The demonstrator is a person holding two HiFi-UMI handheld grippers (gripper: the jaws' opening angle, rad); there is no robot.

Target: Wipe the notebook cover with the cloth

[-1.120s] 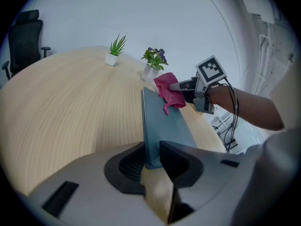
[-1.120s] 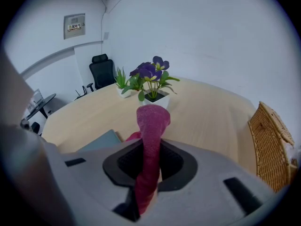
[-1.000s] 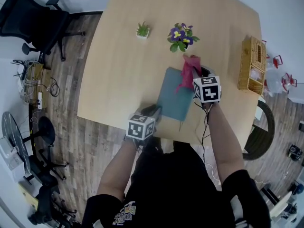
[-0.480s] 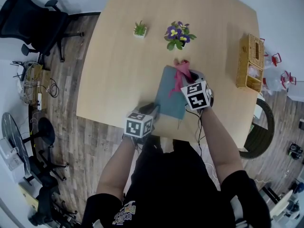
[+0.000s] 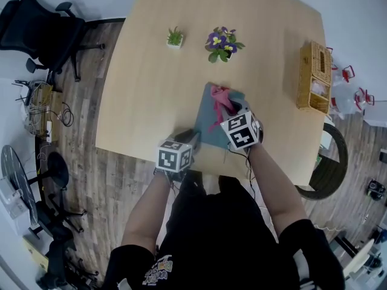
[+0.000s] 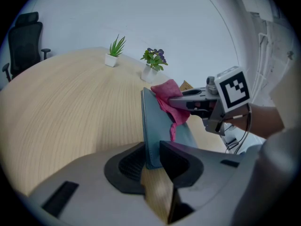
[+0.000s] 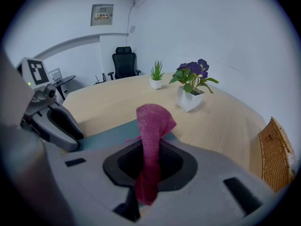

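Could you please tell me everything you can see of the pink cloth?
The cloth is a deep pink, nubbly fabric like terry, bunched into a narrow strip. The right tool pinches it mid-length: one end rises past the jaws in a folded peak, the other hangs behind them. It sits over the far part of the teal notebook, a thin end draped on its cover.

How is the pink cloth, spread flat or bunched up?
Bunched: the cloth stands in a narrow fold, pinched in the right gripper over the notebook.
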